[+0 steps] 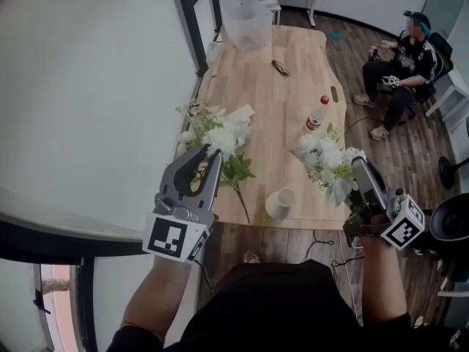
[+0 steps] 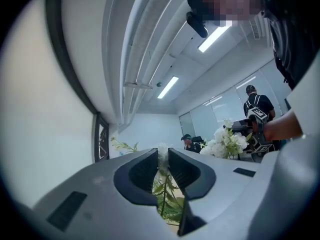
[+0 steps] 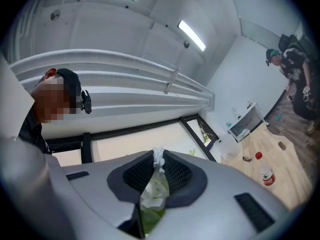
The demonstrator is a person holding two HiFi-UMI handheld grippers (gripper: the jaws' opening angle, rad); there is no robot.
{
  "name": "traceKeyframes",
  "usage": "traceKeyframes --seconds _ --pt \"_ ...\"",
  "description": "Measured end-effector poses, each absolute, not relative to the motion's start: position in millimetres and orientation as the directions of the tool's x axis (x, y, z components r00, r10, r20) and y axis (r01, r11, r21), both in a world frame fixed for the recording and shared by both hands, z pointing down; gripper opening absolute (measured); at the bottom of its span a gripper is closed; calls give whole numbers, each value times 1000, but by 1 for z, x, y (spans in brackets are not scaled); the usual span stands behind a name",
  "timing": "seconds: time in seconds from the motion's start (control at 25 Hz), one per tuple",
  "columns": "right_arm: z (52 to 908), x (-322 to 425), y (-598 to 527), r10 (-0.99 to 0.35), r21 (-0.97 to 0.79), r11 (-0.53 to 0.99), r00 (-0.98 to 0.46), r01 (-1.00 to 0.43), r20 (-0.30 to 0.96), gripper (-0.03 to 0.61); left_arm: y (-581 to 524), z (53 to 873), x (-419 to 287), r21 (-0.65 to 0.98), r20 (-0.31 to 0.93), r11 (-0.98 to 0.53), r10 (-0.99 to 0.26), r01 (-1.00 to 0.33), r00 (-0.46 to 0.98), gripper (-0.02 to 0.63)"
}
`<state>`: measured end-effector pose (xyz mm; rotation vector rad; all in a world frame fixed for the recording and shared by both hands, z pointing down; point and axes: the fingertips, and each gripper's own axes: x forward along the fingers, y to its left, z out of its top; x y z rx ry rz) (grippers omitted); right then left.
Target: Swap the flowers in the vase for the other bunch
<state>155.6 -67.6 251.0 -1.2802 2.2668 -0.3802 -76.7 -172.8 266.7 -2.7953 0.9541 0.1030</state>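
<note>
White vase (image 1: 280, 202): stands empty near the front edge of the wooden surface (image 1: 293, 72), between my two hands.

Left gripper (image 1: 207, 152): jaws clamped on the stems of a white bunch (image 1: 218, 134). The bunch is lifted to the left of the vase, and one long leafy stem trails down towards it.

Right gripper (image 1: 357, 166): jaws closed on the second white bunch (image 1: 327, 163), raised just right of the vase.

Step in hand, as I judge it: mid-swap, with both bunches aloft and nothing in the vase. Which bunch is the replacement I cannot tell.

Next move calls for:
- bringing the replacement upright over the mouth, stems lowest
- lowering it in, then parting the jaws
- laying the other bunch on the surface, clear of the bottle (image 1: 316, 114)
</note>
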Motion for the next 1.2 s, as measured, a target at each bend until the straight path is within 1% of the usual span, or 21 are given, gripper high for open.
traceKeyframes --seconds 0.36,0.76,0.88,1.2 --pt "255 104 -104 -800 -463 598 -519 -654 -300 72 -194 295 -122 -97 -111 -738 -659 -668 744 63" --pt "250 65 -124 -754 -460 654 -567 -601 -331 72 -195 322 -161 -56 -76 -691 -716 -720 693 61" --pt "246 60 -126 -745 -472 664 -563 -580 -357 72 -196 327 -166 -51 -72 -674 -734 -737 676 61" --pt "244 46 -119 -711 -487 697 -594 -526 -376 72 -185 326 -165 -50 -72 -670 -737 -740 672 61"
